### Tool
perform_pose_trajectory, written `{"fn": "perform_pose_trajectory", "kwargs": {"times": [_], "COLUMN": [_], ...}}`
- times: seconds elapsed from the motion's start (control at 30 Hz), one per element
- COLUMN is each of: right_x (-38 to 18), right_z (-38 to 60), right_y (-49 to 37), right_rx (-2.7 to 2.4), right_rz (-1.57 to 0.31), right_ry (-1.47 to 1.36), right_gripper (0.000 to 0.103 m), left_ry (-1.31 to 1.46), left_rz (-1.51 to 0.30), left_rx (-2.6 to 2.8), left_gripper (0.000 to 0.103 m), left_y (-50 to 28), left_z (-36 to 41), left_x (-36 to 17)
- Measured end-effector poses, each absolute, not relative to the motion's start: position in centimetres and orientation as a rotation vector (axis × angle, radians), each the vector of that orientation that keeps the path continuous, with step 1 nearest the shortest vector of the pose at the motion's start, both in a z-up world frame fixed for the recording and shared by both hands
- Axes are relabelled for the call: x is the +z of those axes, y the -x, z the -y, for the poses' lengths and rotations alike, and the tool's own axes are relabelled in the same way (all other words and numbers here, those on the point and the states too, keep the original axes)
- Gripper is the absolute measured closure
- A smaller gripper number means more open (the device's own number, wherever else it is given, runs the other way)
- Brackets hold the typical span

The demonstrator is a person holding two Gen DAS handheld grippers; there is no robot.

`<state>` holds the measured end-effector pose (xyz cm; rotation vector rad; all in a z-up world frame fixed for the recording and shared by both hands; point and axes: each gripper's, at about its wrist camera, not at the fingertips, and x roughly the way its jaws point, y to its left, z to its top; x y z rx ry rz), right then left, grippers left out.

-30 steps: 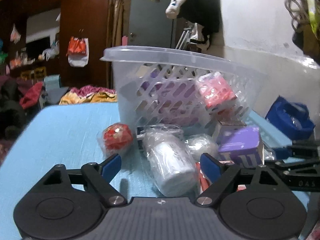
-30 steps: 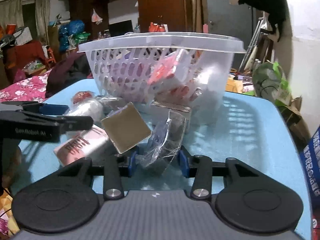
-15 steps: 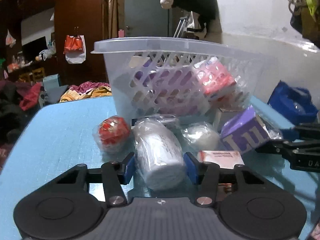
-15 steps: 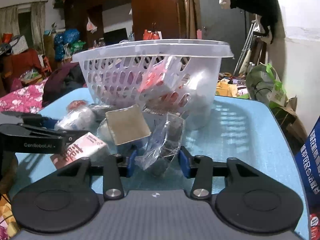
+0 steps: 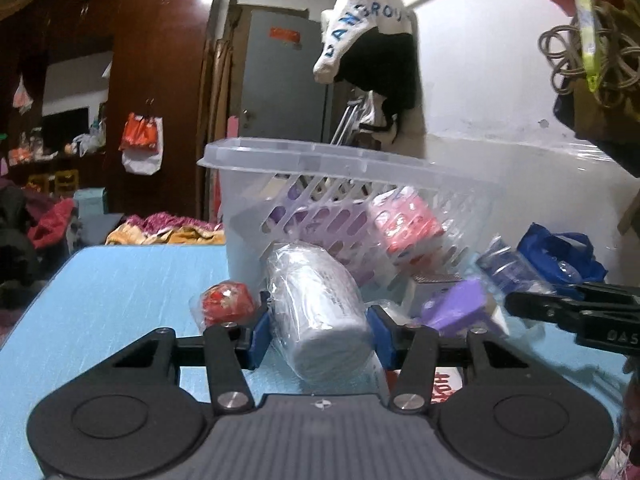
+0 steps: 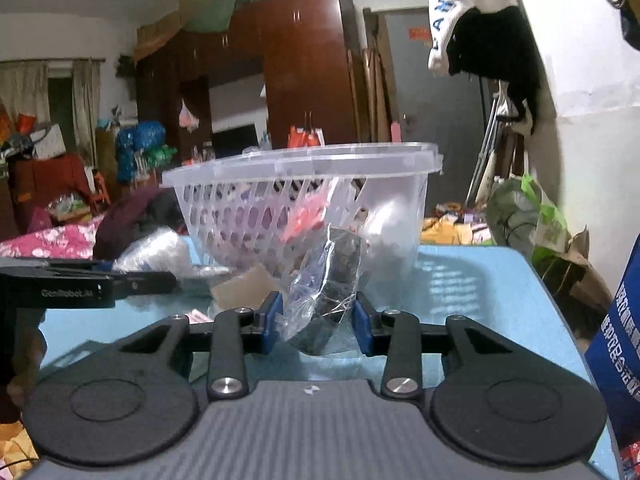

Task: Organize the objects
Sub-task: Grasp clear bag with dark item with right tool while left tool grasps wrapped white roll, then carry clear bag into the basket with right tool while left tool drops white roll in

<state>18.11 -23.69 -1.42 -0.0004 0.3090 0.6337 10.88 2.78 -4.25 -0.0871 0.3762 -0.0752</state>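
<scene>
A white plastic-wrapped roll [image 5: 320, 312] sits between the blue pads of the left gripper [image 5: 318, 330], which is closed against its sides. A dark item in clear wrap [image 6: 328, 288] is pinched the same way by the right gripper [image 6: 318, 316]. Both are in front of the clear basket [image 5: 340, 160] on the blue table [image 5: 112, 280]. A red wrapped ball [image 5: 226, 306] lies just left of the roll, a purple box [image 5: 456, 308] to its right.
</scene>
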Motion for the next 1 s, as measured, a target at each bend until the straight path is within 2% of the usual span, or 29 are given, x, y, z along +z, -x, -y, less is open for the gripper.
{"fn": "perform_pose_trajectory", "kwargs": {"times": [0.47,0.53,0.67,0.83,0.87,0.9,0.93,0.97,1.0], "right_x": [-0.5,1.5,7.5,12.6,12.6,12.4,12.1,11.6,11.0], "right_z": [24.8,24.8,23.8,19.9,19.5,18.9,18.2,17.8,18.1], "right_y": [-15.7,-14.8,-17.1,-23.6,-24.6,-25.4,-26.2,-26.5,-26.4], "right_rx": [0.695,0.700,0.676,0.641,0.649,0.651,0.637,0.605,0.586], "right_rz": [-0.150,-0.106,-0.077,-0.139,-0.149,-0.159,-0.181,-0.183,-0.182], "right_ry": [-0.079,-0.062,0.001,0.139,0.140,0.154,0.192,0.218,0.218], "right_gripper": [0.062,0.062,0.062,0.059,0.051,0.030,0.021,0.017,0.017], "left_ry": [0.116,0.121,0.048,0.055,0.051,0.040,0.044,0.066,0.086], "left_rz": [-0.272,-0.250,-0.153,-0.220,-0.237,-0.264,-0.310,-0.340,-0.355], "left_rx": [-0.140,-0.174,-0.177,-0.192,-0.184,-0.182,-0.175,-0.166,-0.171], "left_gripper": [0.048,0.048,0.048,0.047,0.043,0.022,0.011,0.013,0.016], "left_y": [-8.8,-8.5,-9.9,-17.6,-19.0,-20.4,-21.8,-22.4,-22.1], "left_z": [-3.4,-3.2,-2.4,-2.0,-1.8,-1.6,-1.5,-1.8,-2.2], "left_x": [-3.4,-1.7,4.9,11.1,11.1,10.7,10.0,9.2,8.4]}}
